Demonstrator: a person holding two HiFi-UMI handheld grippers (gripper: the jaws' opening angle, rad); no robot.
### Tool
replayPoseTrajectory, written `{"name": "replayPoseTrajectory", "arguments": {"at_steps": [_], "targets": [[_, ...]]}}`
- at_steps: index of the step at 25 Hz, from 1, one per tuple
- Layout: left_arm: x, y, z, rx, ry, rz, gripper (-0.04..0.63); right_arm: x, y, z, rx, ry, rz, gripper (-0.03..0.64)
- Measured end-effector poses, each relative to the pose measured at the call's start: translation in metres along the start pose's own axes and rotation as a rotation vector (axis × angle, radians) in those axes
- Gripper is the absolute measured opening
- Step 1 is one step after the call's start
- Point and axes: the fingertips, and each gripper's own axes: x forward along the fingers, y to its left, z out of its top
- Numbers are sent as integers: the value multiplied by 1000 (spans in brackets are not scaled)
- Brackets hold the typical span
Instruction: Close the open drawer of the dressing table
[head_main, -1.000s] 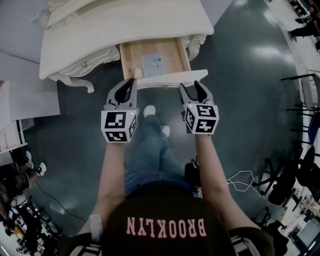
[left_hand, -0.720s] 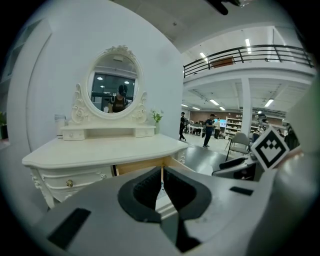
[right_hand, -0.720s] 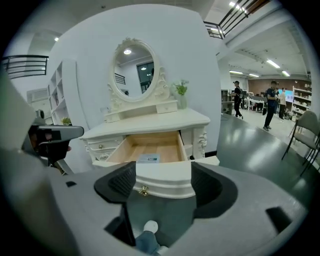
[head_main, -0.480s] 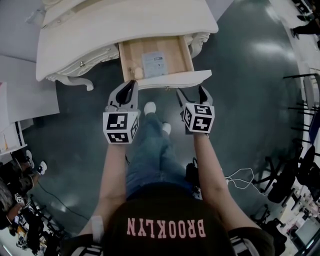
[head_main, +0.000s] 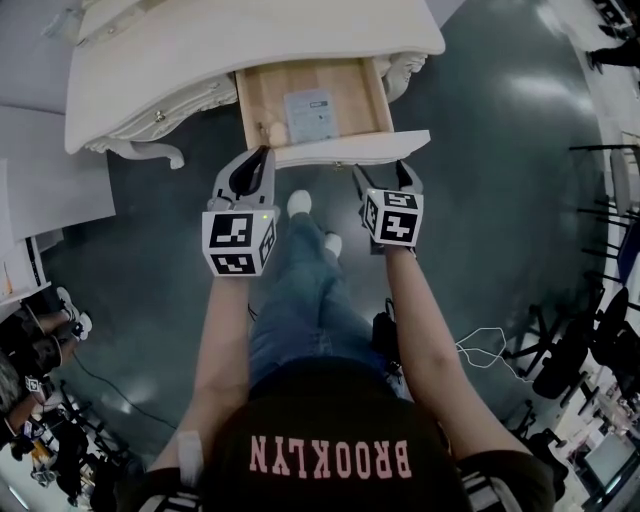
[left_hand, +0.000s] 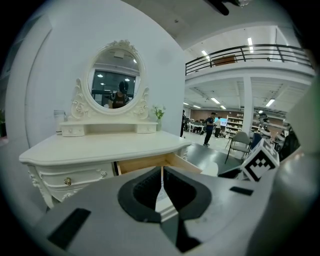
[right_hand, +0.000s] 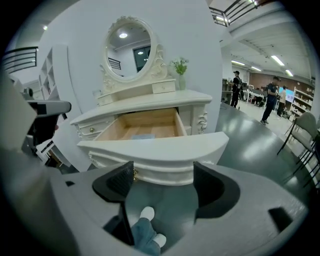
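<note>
**Two tools at the front of the open drawer**

Nearest the head camera, the person's arms are reaching forward over jeans and white shoes (head_main: 298, 203), which are standing on the floor just short of the drawer (head_main: 265, 100). The left tool (head_main: 265, 153) is showing its jaws pressed together tip to tip, with nothing between them. It is pointing at the left end of the drawer front (head_main: 350, 148), and whether its tip is touching that edge cannot be told.

The right tool (head_main: 383, 174) is standing with its jaws wide apart, and they have just been opening. In the right gripper view the lower edge of the drawer front is spanning the gap just beyond the pads, which are not pressing on it. A small brass knob (right_hand: 134, 173) is showing beside the pad on that view's left.

The drawer is hanging well out of the desk (head_main: 250, 50). Its wooden bottom is lying exposed, with a grey card (head_main: 309, 115) lying flat inside. Beyond the drawer, at the back of the desk, an oval mirror (right_hand: 129, 47) is standing. A small vase of greenery (right_hand: 180, 67) is sitting beyond the drawer's right side.
</note>
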Motion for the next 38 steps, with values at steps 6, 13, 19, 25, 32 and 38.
{"name": "replayPoseTrajectory", "arguments": {"at_steps": [6, 13, 19, 25, 32, 38], "targets": [[2, 4, -1, 1, 4, -7, 15, 11, -4, -2, -1, 26, -45, 334], [5, 9, 6, 0, 3, -3, 15, 16, -6, -3, 9, 54, -67, 334], [8, 13, 13, 2, -4, -3, 14, 20, -6, -2, 14, 73, -69, 334], [12, 20, 18, -1, -3, 3, 14, 26, -8, 2, 4, 85, -74, 334], [18, 33, 23, -14, -5, 25, 15, 35, -8, 11, 0, 96, -71, 334], [23, 40, 29, -29, -10, 39, 15, 39, -11, 19, -7, 113, -75, 334]]}}
